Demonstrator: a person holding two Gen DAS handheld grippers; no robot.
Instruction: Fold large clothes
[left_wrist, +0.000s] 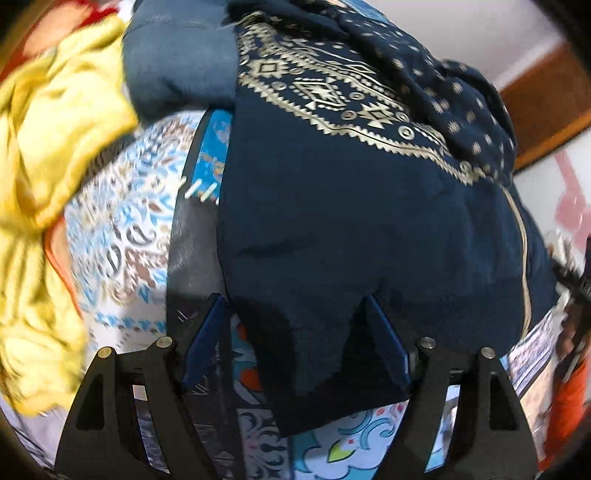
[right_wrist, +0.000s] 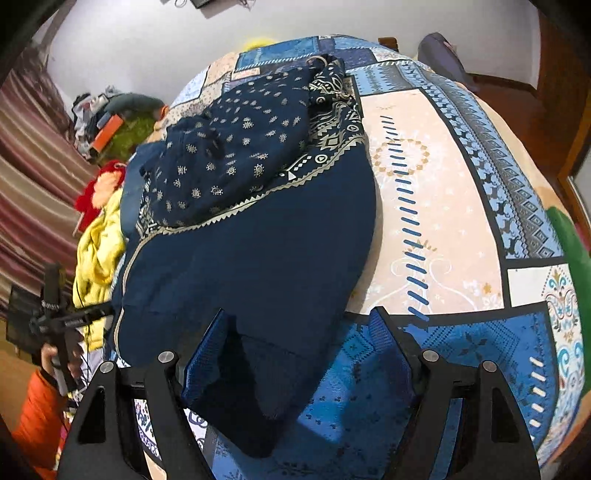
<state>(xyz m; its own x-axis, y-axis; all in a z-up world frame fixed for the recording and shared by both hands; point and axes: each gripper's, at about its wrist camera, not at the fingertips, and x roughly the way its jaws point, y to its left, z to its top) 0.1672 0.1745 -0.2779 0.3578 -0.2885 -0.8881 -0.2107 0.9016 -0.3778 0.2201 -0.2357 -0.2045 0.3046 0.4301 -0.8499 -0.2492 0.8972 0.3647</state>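
A large navy garment (right_wrist: 251, 243) with gold patterned trim lies partly folded on the patchwork bedspread (right_wrist: 443, 206). It fills the left wrist view (left_wrist: 351, 221) too. My left gripper (left_wrist: 295, 306) is open, its blue pads astride the garment's near edge, which lies between the jaws. My right gripper (right_wrist: 299, 321) is open, with the garment's near corner lying between its pads (right_wrist: 207, 354). A dotted navy part (right_wrist: 236, 147) is bunched on top at the far end.
A yellow cloth (left_wrist: 48, 192) and a paisley cloth (left_wrist: 125, 221) lie left of the garment. A red item (right_wrist: 98, 188) and clutter (right_wrist: 110, 125) sit at the bed's far left. The other handheld gripper and an orange sleeve (right_wrist: 40, 406) show at lower left.
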